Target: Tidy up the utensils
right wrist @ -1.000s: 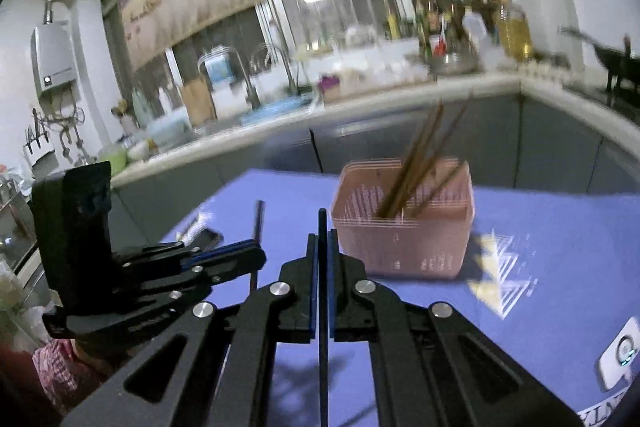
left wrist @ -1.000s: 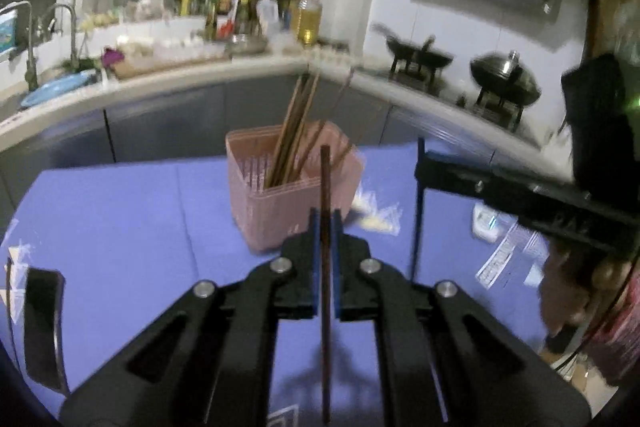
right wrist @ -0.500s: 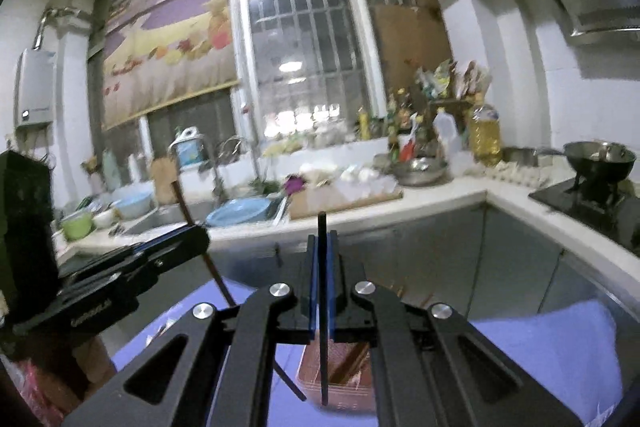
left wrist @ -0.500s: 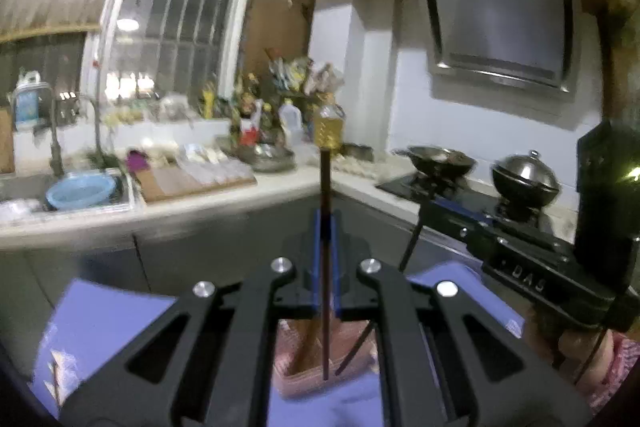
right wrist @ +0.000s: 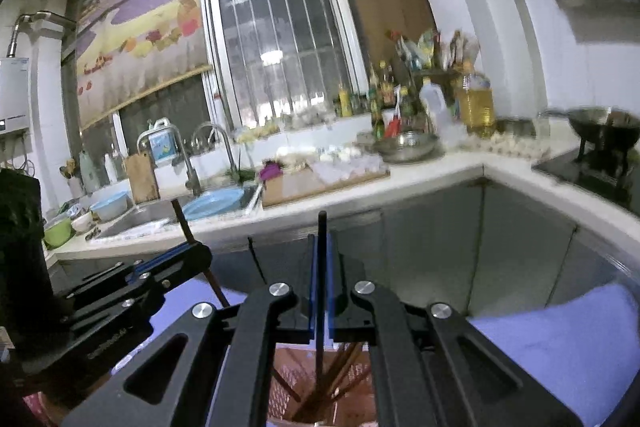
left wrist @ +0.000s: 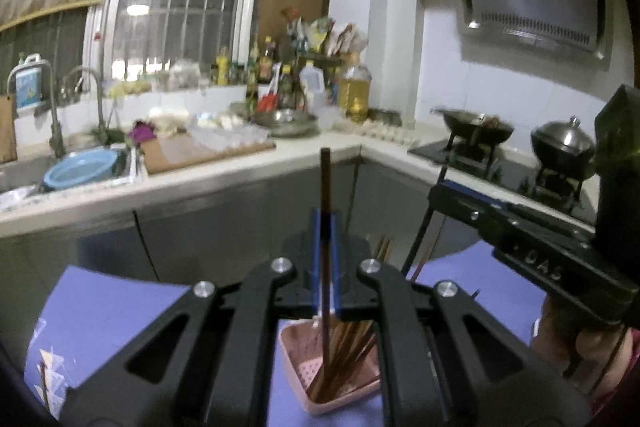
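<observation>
Two chopsticks remain to drop: the left gripper (left wrist: pixel 326 263) and right gripper (right wrist: pixel 322 287) each pinch one upright over the part-filled pink basket (left wrist: pixel 340 393) at bottom centre.

Dim kitchen, ceiling lamp glare in window (right wrist: pixel 280 39), blurry bg, heavy fisheye warp w/ dark corners.
</observation>
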`<state>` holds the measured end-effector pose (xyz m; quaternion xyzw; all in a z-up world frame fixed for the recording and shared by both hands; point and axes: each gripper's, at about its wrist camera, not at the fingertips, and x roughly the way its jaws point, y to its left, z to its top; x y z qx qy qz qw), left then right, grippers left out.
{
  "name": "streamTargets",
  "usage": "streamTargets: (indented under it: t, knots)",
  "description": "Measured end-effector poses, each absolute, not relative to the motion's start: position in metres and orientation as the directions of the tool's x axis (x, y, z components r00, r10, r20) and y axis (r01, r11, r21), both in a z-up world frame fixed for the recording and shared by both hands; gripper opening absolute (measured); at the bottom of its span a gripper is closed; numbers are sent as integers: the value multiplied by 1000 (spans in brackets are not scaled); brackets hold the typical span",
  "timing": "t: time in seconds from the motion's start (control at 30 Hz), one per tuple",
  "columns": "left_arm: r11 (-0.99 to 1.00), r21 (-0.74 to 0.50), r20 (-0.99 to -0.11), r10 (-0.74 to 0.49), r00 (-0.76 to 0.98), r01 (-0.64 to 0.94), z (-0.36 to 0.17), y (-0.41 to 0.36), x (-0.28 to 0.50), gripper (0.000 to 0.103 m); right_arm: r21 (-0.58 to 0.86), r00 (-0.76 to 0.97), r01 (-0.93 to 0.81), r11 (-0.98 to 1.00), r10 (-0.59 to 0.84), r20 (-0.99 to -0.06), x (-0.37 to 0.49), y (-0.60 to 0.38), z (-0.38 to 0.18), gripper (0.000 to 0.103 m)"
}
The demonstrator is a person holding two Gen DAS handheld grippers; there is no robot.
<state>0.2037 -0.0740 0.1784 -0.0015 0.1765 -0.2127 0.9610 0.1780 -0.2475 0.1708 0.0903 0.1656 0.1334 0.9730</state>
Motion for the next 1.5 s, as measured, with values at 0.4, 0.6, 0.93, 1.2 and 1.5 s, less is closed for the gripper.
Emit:
streamTargets:
  t: [0.4,0.6,0.93,1.2,1.5]
  knots:
    - [921,-179,-473,-389,791,346,134,-43,186,5,243,858,-243,939,325,-399,140,-225,141,12]
    - [898,-277,-375,-428,822,341,168,-2,134,5,250,897,-256,934,326,-298,87,-227,174,35]
    - [946,-255,-403,-291,868,199,155,46,47,82,430,907,-238,871,357,-222,-18,-249,154,84]
    - [981,-141,-473,-183,862,131,120,40,19,82,453,848,-168,875,363,-387,-54,-221,88,90]
    - [981,-75,-567,-191,801,181,95,9,14,95,480,841,-139,866,359,-404,-63,-223,87,90]
